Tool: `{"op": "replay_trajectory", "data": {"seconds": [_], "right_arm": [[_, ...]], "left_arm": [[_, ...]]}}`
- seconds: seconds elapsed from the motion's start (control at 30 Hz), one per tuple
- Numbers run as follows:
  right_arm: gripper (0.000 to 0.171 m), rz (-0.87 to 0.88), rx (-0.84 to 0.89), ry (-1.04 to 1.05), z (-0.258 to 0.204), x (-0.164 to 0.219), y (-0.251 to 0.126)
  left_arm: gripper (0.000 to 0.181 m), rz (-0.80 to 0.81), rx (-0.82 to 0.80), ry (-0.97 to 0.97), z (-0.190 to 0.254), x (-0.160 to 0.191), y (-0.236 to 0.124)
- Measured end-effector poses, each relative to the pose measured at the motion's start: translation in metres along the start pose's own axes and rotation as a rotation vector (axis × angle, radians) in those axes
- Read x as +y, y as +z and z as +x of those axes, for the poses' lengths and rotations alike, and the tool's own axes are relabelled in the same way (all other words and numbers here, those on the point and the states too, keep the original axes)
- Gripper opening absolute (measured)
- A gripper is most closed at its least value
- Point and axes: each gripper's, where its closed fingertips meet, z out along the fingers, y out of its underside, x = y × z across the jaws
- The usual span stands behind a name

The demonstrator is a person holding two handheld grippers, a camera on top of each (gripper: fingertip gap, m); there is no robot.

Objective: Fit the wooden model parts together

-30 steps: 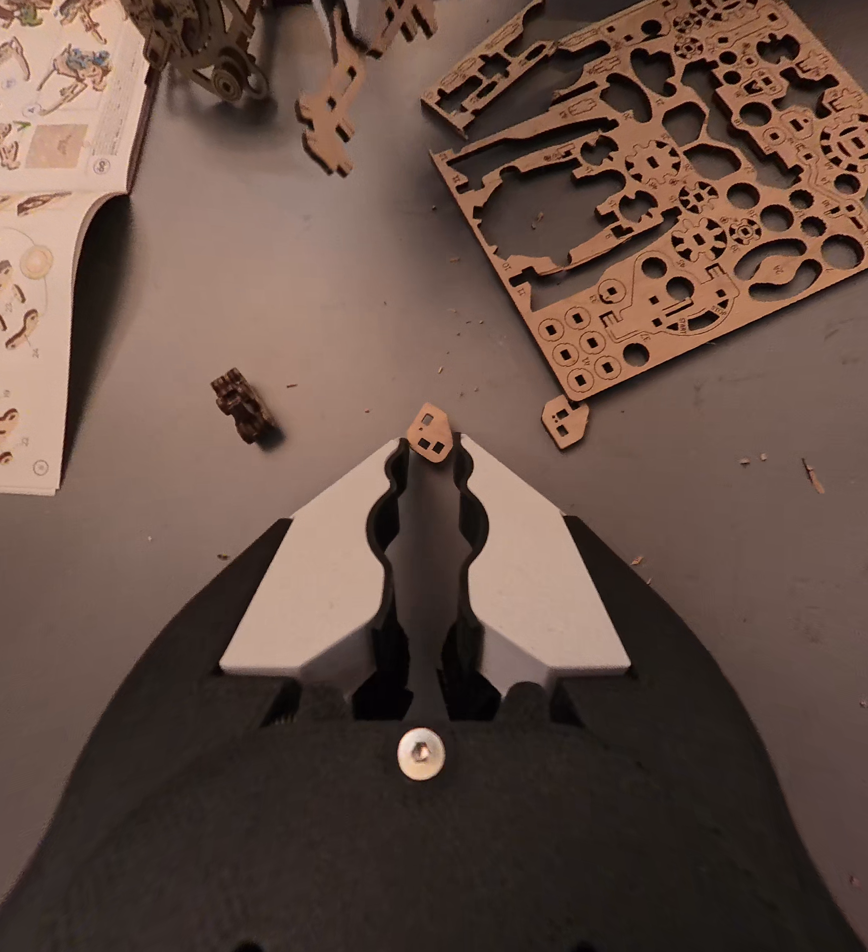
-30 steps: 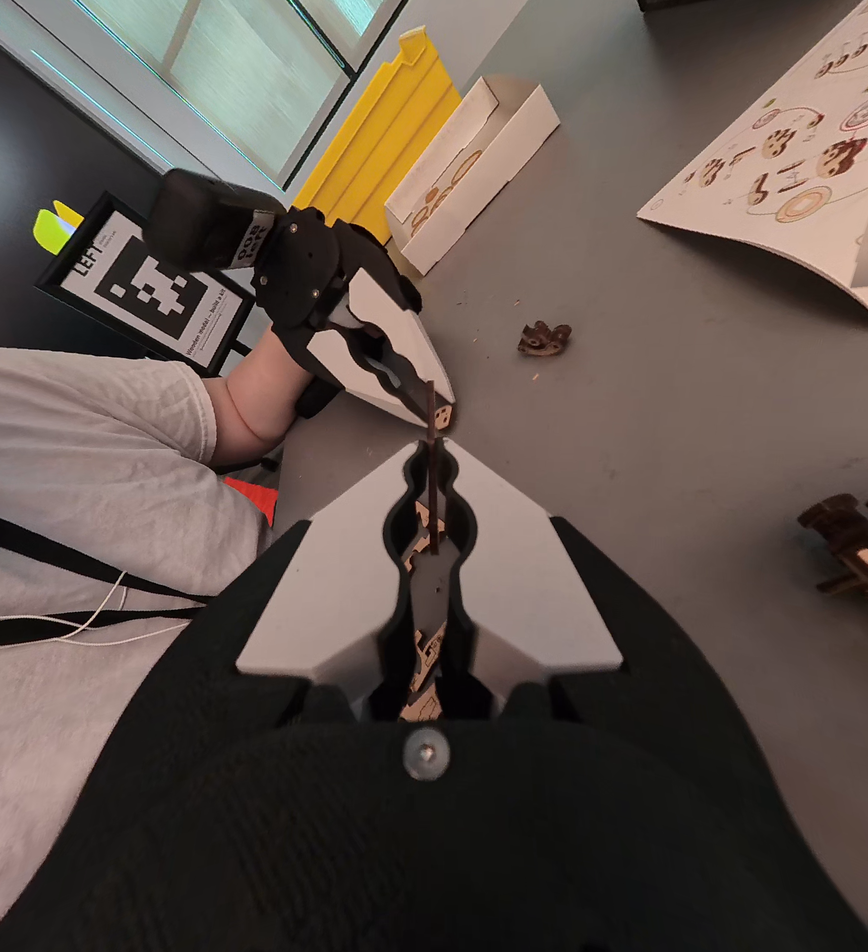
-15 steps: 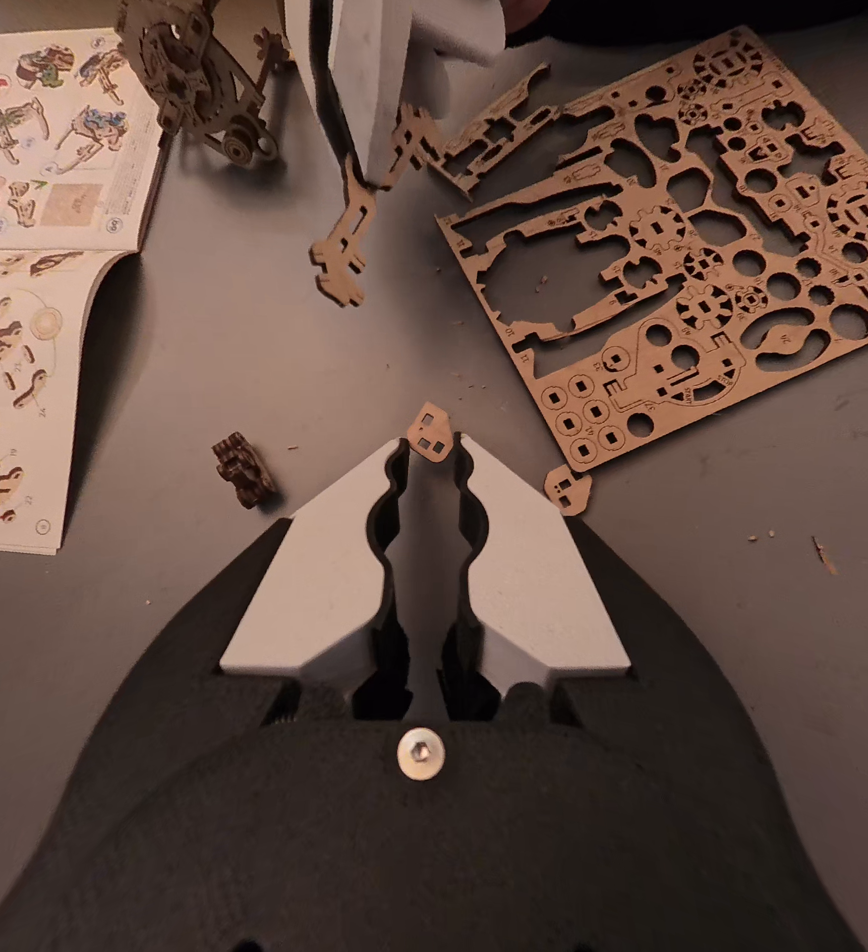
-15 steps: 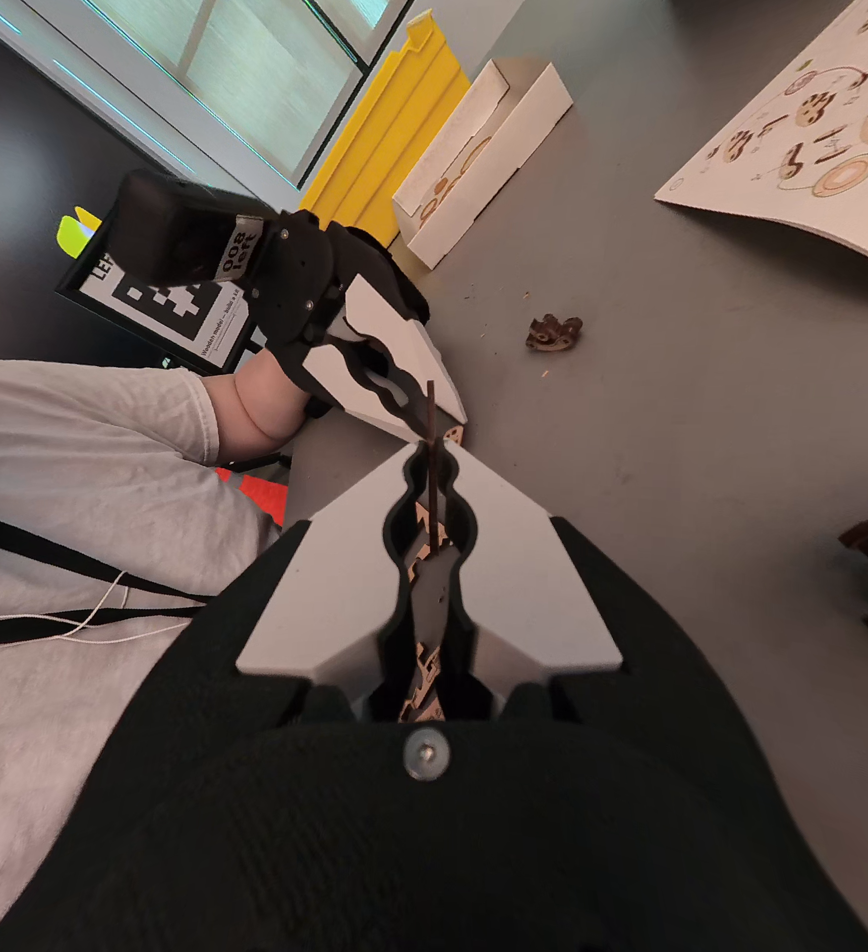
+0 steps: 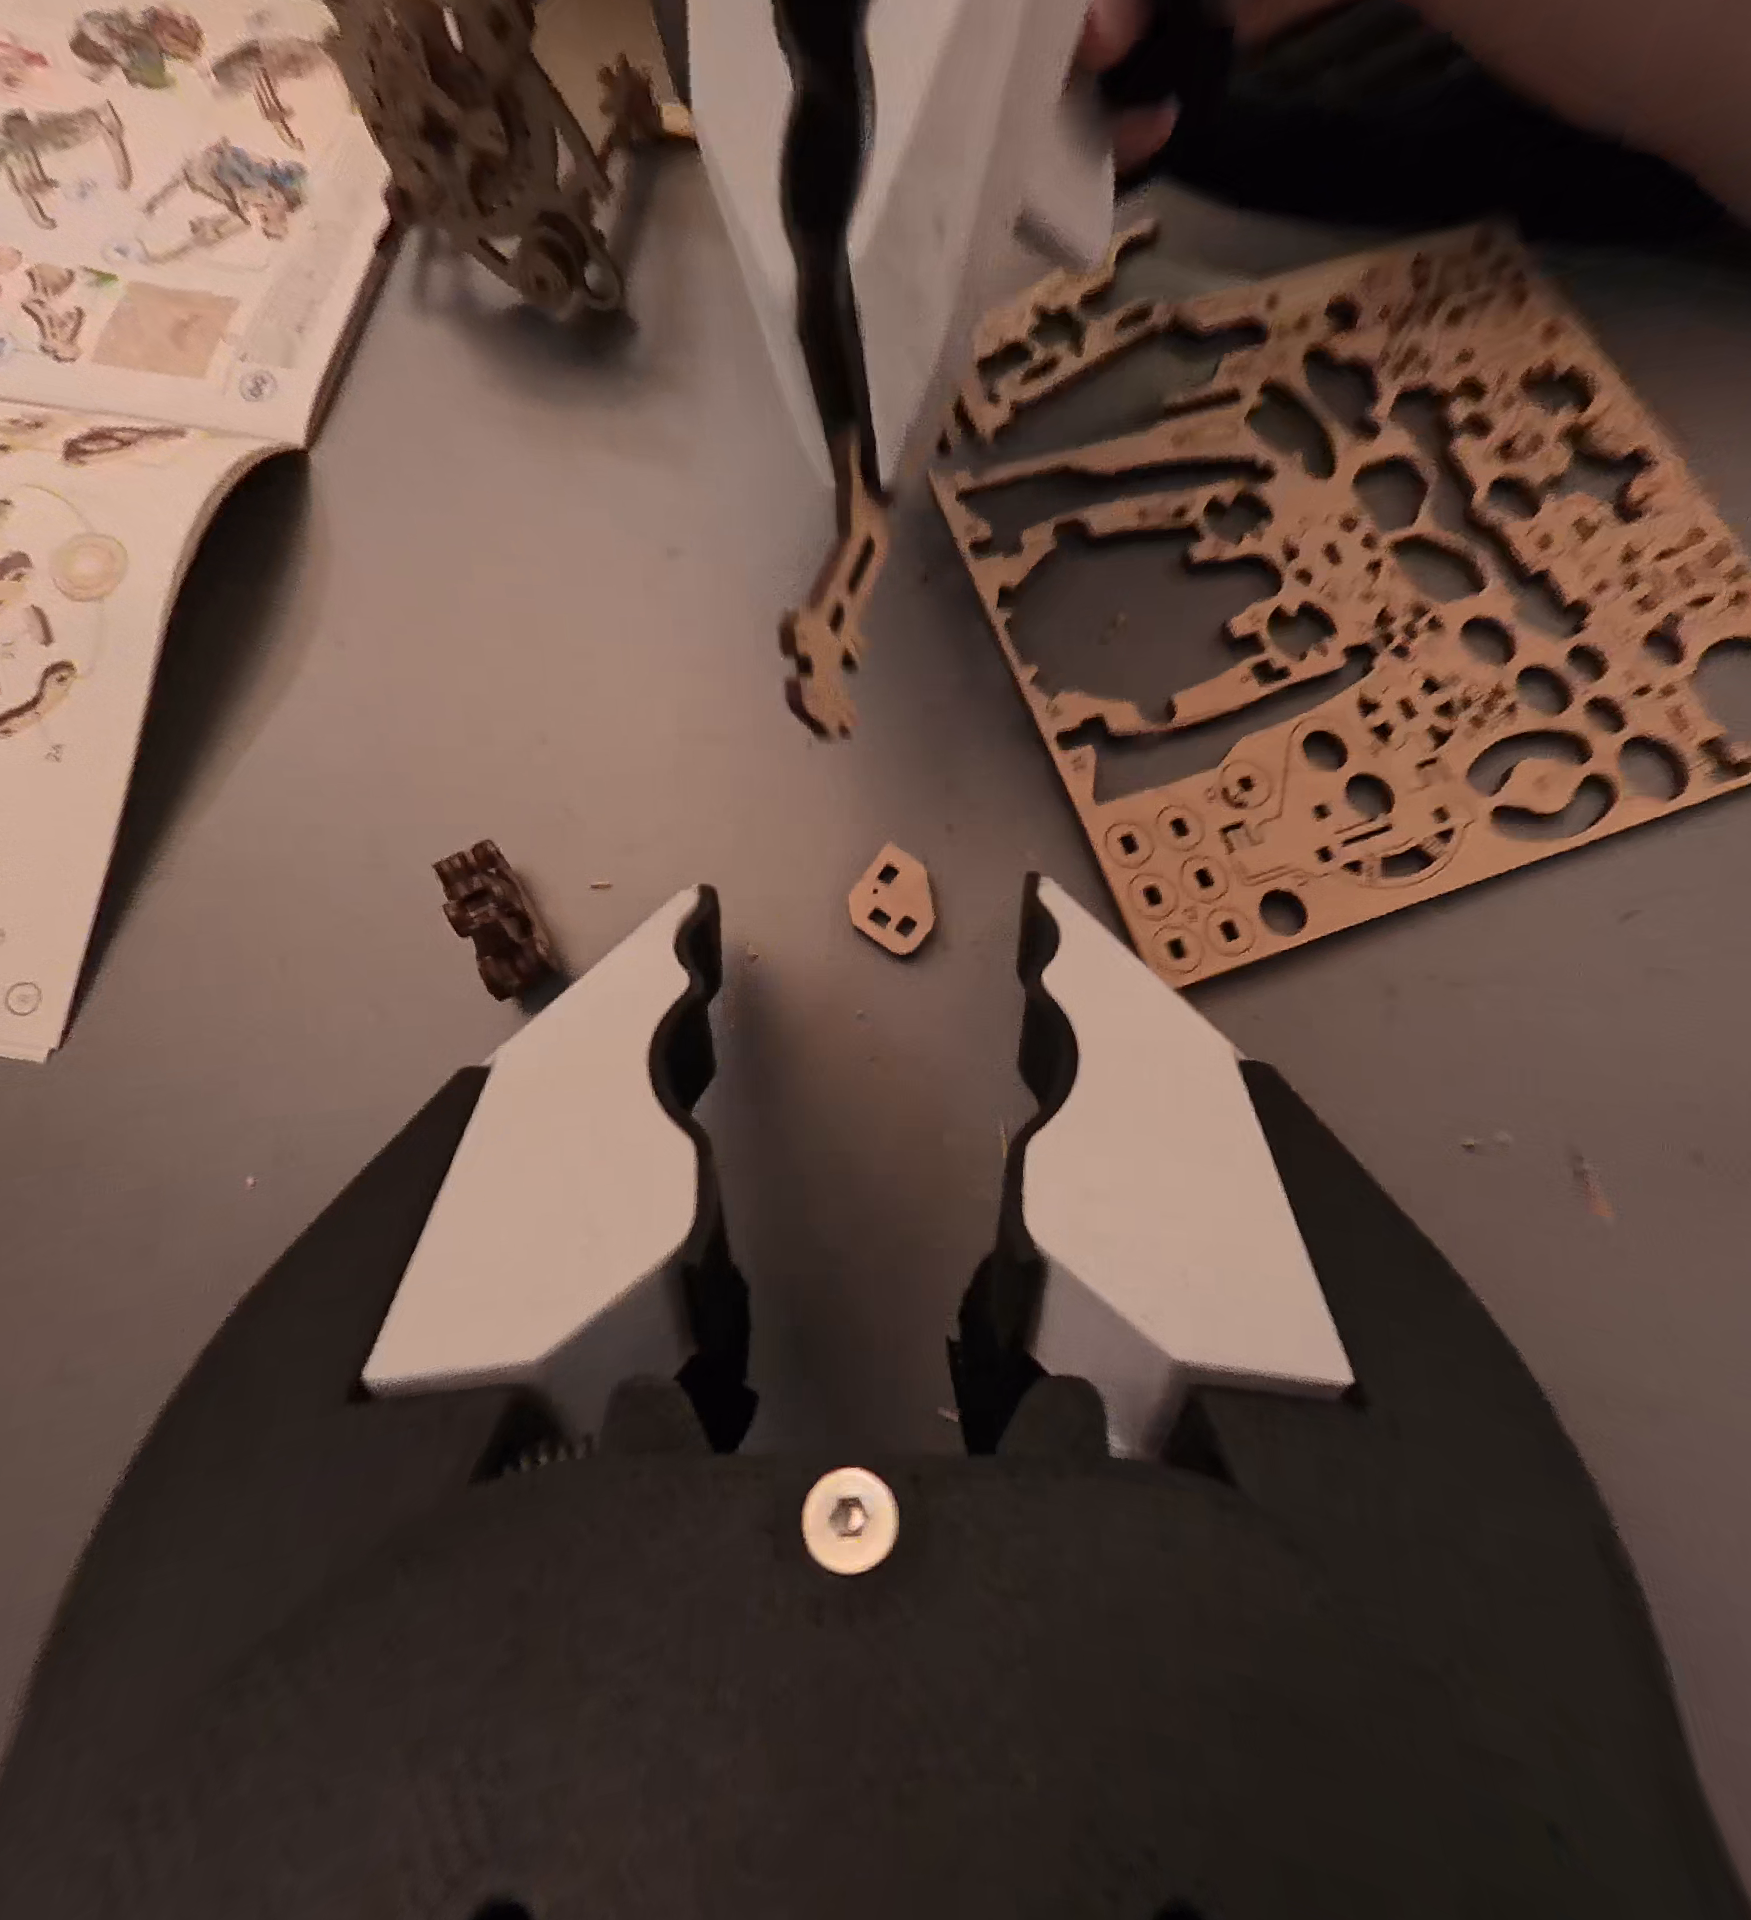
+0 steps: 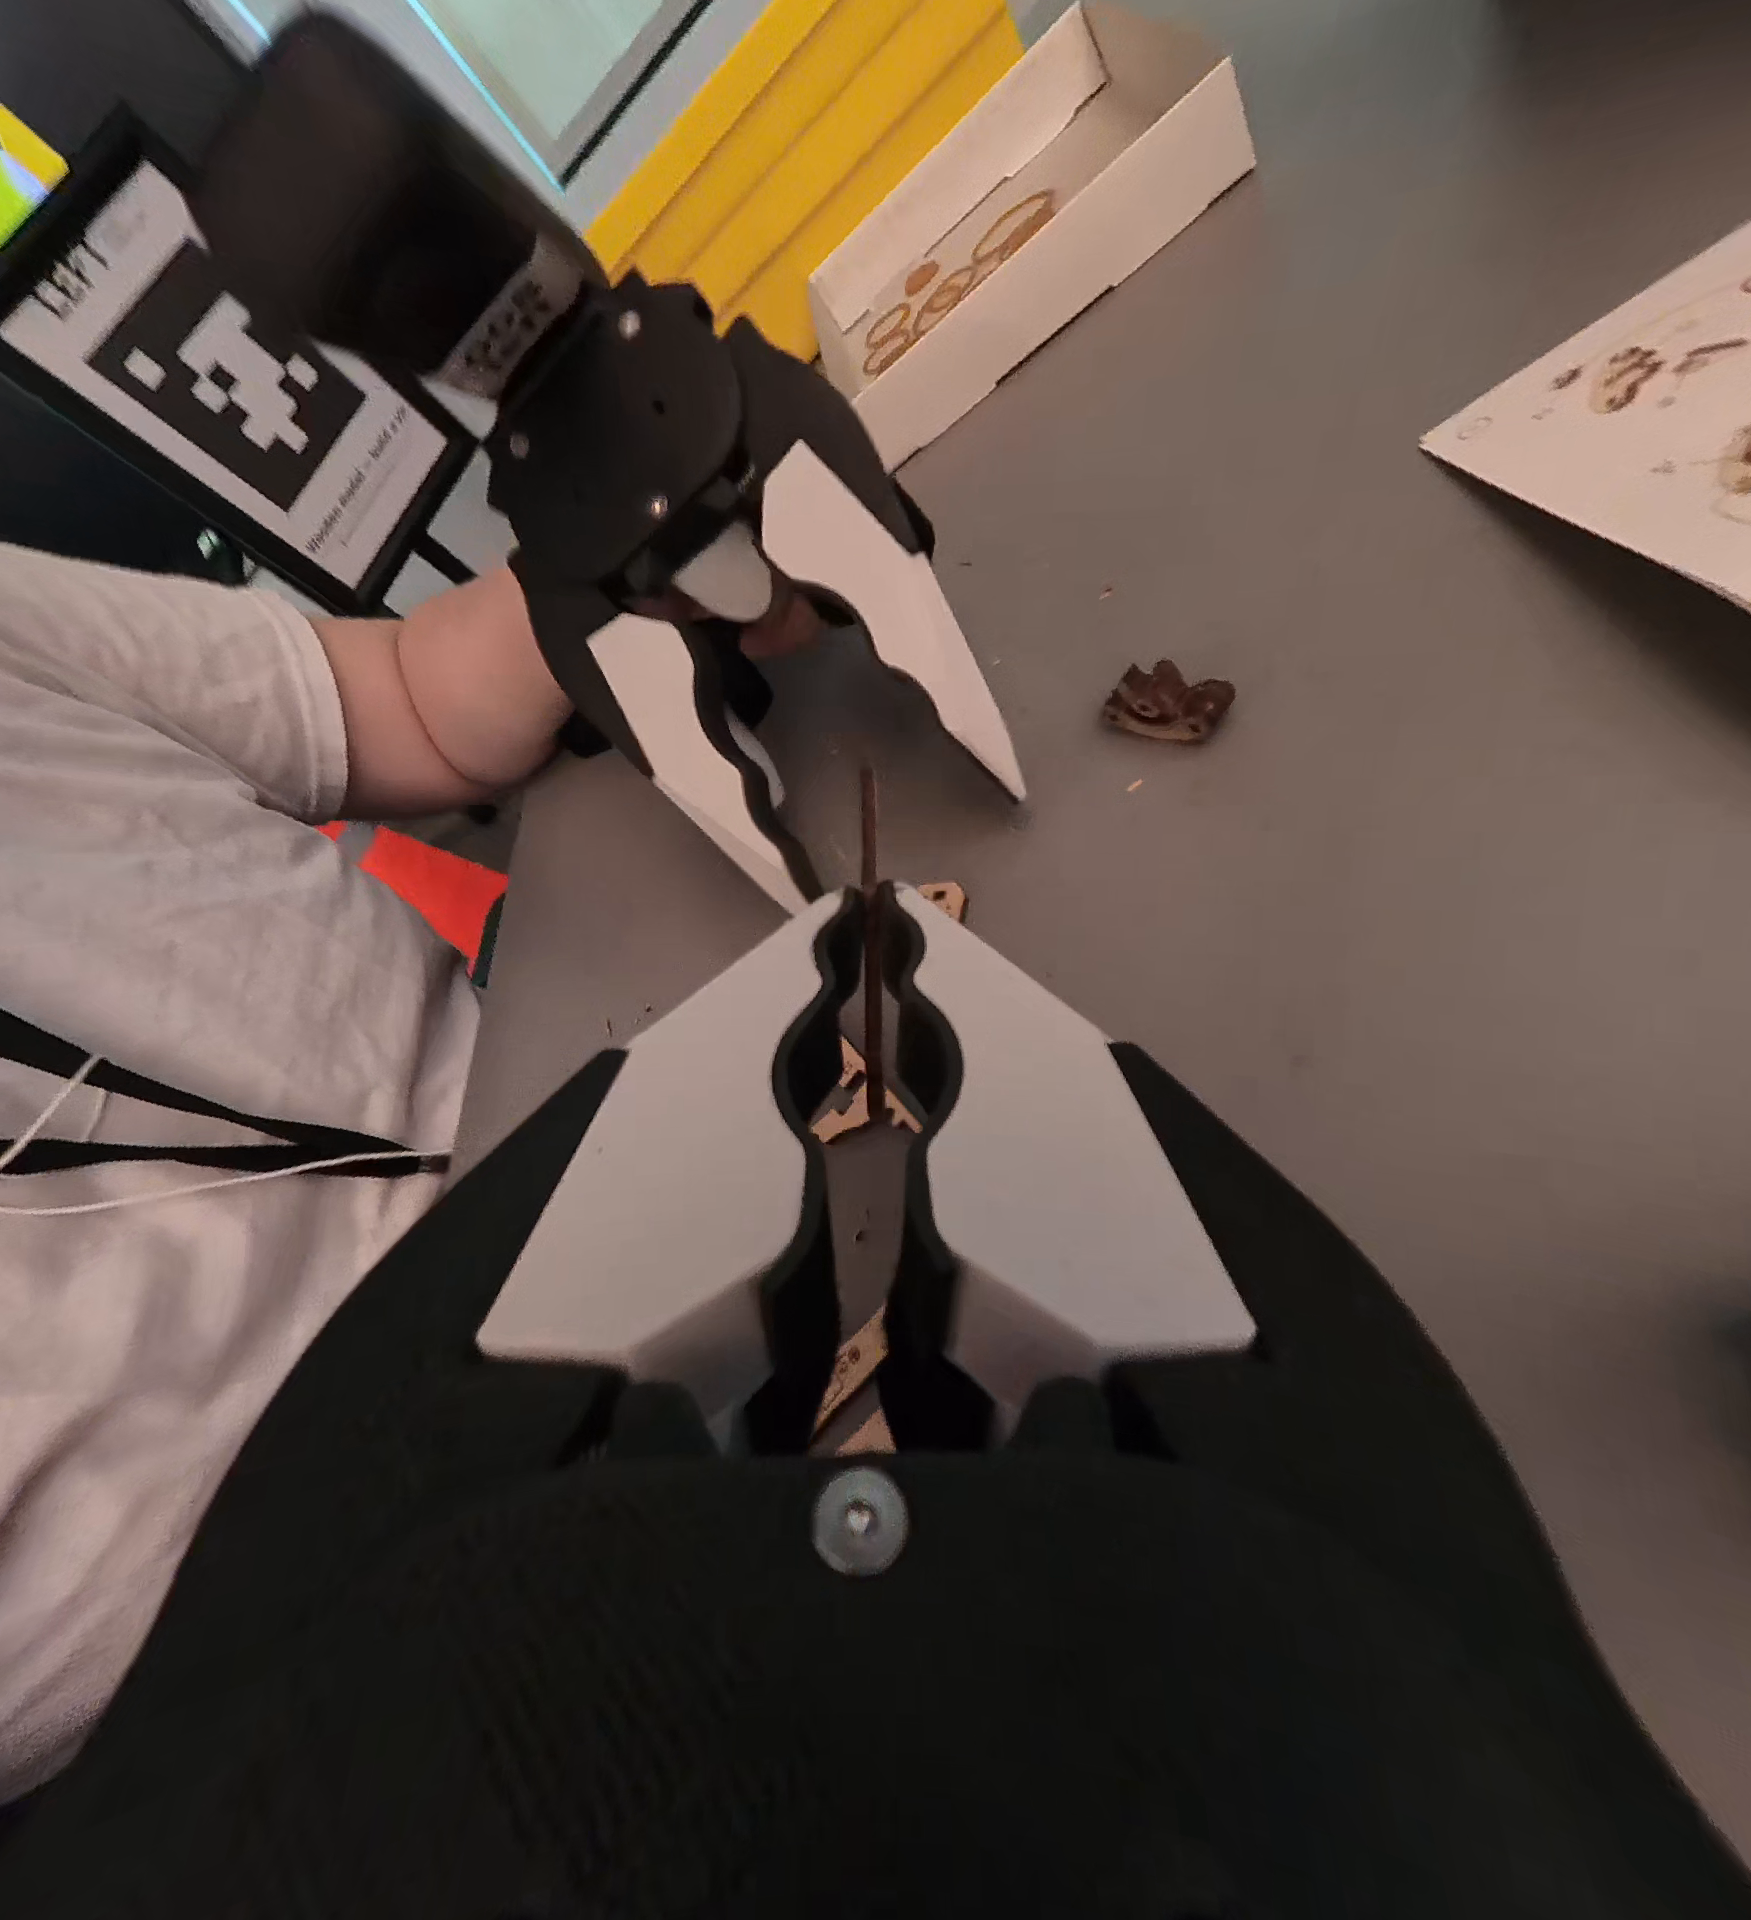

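**Between the spread fingers: small plate lies dead ahead of the left tool**

Left of the left tool (image 5: 871,904), just off its left fingertip, a dark little sub-assembly (image 5: 492,920) sits on the table (image 5: 538,644); an instruction booklet (image 5: 50,540) lies farther out that way. Straight ahead, just past the tips and centred in the gap, the small wooden plate (image 5: 890,900) lies flat, its pointed end aimed away from the tool and slightly left, its long axis roughly in line with the fingers. This tool stands wide and holds nothing, and it is plainly the nearer one.

Beyond the plate and a touch right, the right tool (image 5: 840,447) comes down from above, clamped on a long notched strip (image 5: 835,613) that hangs nearly upright, its lower end over the table well short of the plate. Rightmost lies the punched-out sheet (image 5: 1370,582).

In the right wrist view the strip (image 6: 869,935) shows edge-on between narrow fingers.
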Motion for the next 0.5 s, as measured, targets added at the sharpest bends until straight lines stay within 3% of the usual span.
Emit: {"op": "replay_trajectory", "data": {"seconds": [0.03, 0.17, 0.27, 0.43, 0.5], "right_arm": [[0.001, -0.015, -0.001, -0.022, -0.002, -0.001, 0.003], [0.001, -0.115, -0.01, -0.12, -0.014, 0.001, 0.024], [0.001, -0.17, -0.009, -0.219, -0.022, 0.004, 0.039], [0.001, -0.15, 0.031, -0.334, -0.025, 0.004, 0.046], [0.001, -0.108, 0.02, -0.356, -0.028, -0.001, 0.044]], "left_arm": [[0.055, 0.034, 0.013, -0.021, 0.001, -0.006, -0.004], [0.047, 0.117, 0.053, -0.072, 0.003, -0.02, -0.017], [0.031, 0.079, 0.072, -0.08, 0.004, -0.012, -0.018], [0.0, 0.062, 0.206, -0.095, 0.023, -0.007, -0.021], [0.0, 0.082, 0.221, -0.113, 0.024, -0.011, -0.023]]}}
